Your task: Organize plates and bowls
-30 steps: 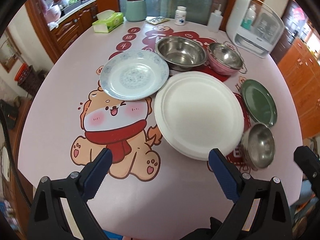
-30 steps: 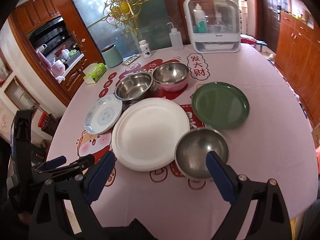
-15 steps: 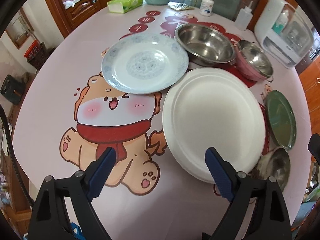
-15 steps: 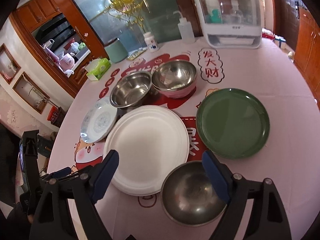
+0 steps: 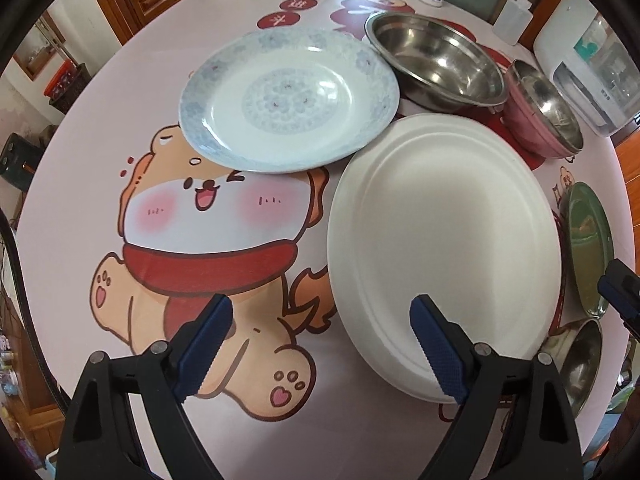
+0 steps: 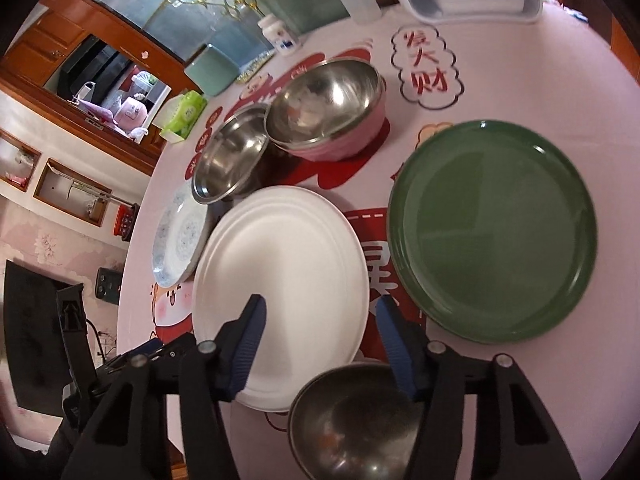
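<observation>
While sorting: we are hovering both claws low over the dishes.
Left gripper [image 5: 320,344]: gaping wide, empty, straddling the white plate [image 5: 444,252] rim.
Right gripper [image 6: 320,340]: closing, holding nothing yet, lining up on the small steel bowl [image 6: 352,420] at lower centre.

Big plate [image 6: 280,280] between patterned plate [image 6: 180,236], flat plate [image 6: 492,228].

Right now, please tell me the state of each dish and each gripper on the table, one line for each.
white plate: flat, empty.
patterned plate: empty, rim overlapping the white plate.
green plate: flat, empty.
large steel bowl: upright, empty.
pink bowl: upright.
small steel bowl: upright, below the right gripper.
left gripper: open, holding nothing.
right gripper: jaws just been closing, nothing gripped.
</observation>
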### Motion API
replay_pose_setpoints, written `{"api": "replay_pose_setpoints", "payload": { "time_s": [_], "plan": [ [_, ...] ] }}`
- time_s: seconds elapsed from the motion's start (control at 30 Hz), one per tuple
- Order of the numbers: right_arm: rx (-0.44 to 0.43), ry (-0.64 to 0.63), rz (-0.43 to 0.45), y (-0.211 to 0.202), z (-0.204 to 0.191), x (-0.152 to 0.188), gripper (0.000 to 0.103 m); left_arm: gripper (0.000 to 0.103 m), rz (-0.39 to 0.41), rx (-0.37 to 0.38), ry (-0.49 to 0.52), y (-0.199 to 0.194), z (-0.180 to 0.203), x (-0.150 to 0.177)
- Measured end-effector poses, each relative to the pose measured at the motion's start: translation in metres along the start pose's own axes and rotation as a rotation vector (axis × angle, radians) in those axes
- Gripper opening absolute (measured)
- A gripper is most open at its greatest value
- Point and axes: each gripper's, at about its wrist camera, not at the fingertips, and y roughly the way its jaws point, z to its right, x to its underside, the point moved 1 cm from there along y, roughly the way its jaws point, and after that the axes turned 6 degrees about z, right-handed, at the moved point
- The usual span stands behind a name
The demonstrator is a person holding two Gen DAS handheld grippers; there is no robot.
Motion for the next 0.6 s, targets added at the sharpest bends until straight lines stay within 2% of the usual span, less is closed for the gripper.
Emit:
{"api": "replay_pose_setpoints", "payload": {
  "time_s": [0.2, 0.53, 0.6],
  "plan": [
    [0.016, 0.021, -0.071, 0.015, 0.005, -0.006, 0.046, 0.090, -0.032, 0.027, -0.009, 0.016, 0.000, -0.004],
    [0.047, 0.036, -0.167, 0.039, 0.017, -0.010, 0.036, 0.089, -0.041, 0.057, -0.040, 0.034, -0.001, -0.013],
    [0.050, 0.043, -0.182, 0.043, 0.019, -0.009, 0.034, 0.084, -0.044, 0.059, -0.034, 0.037, -0.002, -0.014]
  ]
}}
